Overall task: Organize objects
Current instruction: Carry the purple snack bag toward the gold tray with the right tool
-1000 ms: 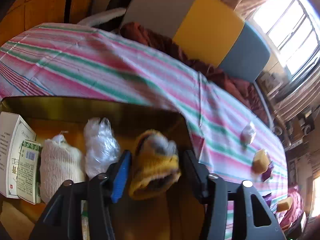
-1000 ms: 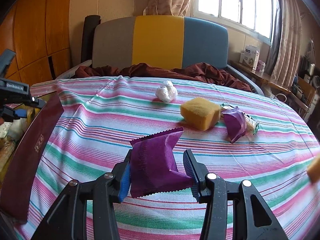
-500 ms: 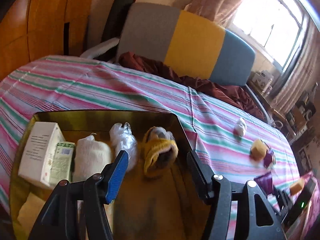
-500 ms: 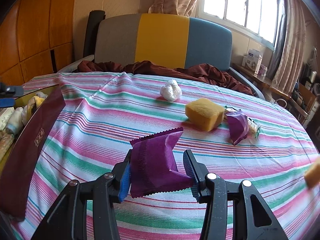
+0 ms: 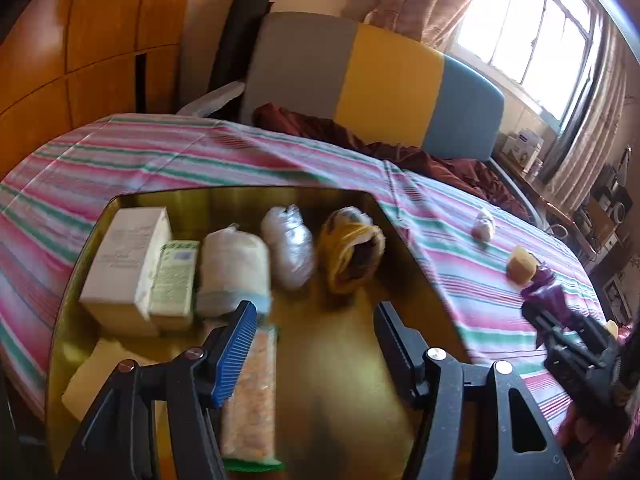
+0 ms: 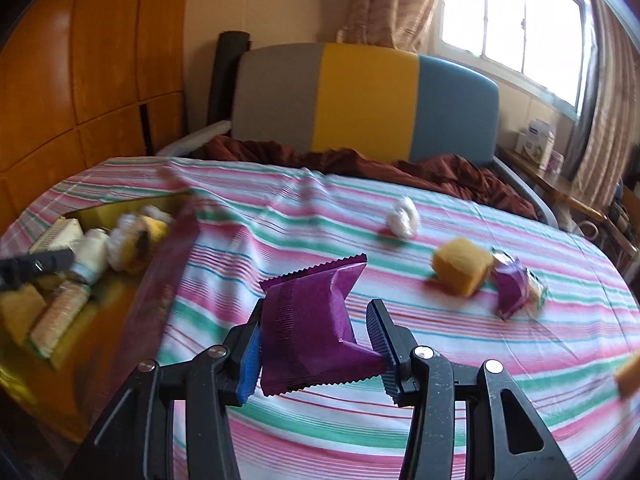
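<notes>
Right gripper (image 6: 316, 354) clamped on purple packet (image 6: 316, 330); left gripper (image 5: 316, 344) apart, empty, above box (image 5: 384, 216). Risk: packet snagging box wall, slipping out.

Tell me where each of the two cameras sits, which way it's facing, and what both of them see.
Left wrist: rides the left hand-held gripper, looking down into the gold box of packed items; its open fingers show, plus the right hand-held gripper at the right edge.
Right wrist: rides the right hand-held gripper, facing across the striped bed toward the headboard; its fingers clamp a purple packet.
Shared: box, purple packet, sponge, white wad, headboard, window.
</notes>
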Available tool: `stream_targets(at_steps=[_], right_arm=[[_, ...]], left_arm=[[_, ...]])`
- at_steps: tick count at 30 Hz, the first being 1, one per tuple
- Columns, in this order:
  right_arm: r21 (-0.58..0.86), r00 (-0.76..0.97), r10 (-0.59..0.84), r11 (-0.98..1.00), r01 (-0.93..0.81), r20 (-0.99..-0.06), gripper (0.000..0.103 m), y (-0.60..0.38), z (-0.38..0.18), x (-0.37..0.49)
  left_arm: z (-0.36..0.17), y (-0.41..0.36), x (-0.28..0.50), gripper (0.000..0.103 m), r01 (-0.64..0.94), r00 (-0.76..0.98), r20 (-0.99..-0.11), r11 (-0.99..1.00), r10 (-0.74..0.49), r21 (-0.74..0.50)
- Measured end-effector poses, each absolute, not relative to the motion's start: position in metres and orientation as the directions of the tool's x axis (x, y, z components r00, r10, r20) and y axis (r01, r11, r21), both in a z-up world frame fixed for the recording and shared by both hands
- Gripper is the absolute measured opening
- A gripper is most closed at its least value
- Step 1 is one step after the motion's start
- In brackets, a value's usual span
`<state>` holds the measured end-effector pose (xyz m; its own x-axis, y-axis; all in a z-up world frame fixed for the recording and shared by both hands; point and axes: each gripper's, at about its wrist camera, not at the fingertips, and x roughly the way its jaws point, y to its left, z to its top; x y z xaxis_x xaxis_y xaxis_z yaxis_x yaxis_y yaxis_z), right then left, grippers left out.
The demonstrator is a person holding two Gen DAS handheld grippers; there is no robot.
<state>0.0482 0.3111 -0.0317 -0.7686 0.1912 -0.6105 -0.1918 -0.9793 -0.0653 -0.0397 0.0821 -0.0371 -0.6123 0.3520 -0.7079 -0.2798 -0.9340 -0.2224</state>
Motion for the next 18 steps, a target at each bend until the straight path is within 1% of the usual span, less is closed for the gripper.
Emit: stream_targets(at_steps=[8,14,15,17,18], right_arm=[[-0.070,-0.807,0.105,-0.994,-0.079,-0.581,0.049,0.264,-0.002,0.044],[-0.053,-0.811,0.008,-0.998,0.029,-0.585,0.049,0.223,0.011,0.034],[-0.045,-0.807,-0.012,-0.998,0.048,-0.590,0.048,0.217,0.011,0.031],[-0.020,-0.790,-0.058,-0.996,0.089,-0.611,0.041,0.206,0.009,0.025],[-0.012,-0.781,-0.071,-0.995,0.099,-0.620,0.040,0.202,0.008,0.023]], left_arm=[[-0.040,0.058,-0.039,0.062,-0.216,-0.632,-0.704,-0.946,0.323,-0.240],[-0.032,0.045,-0.041,0.062,-0.167,-0.663,-0.693,-0.959,0.282,-0.230],[-0.029,0.042,-0.042,0.062,-0.154,-0.670,-0.692,-0.962,0.268,-0.224],[-0.025,0.034,-0.044,0.062,-0.129,-0.685,-0.682,-0.965,0.254,-0.229],[-0.022,0.030,-0.045,0.062,-0.117,-0.692,-0.677,-0.964,0.252,-0.239]])
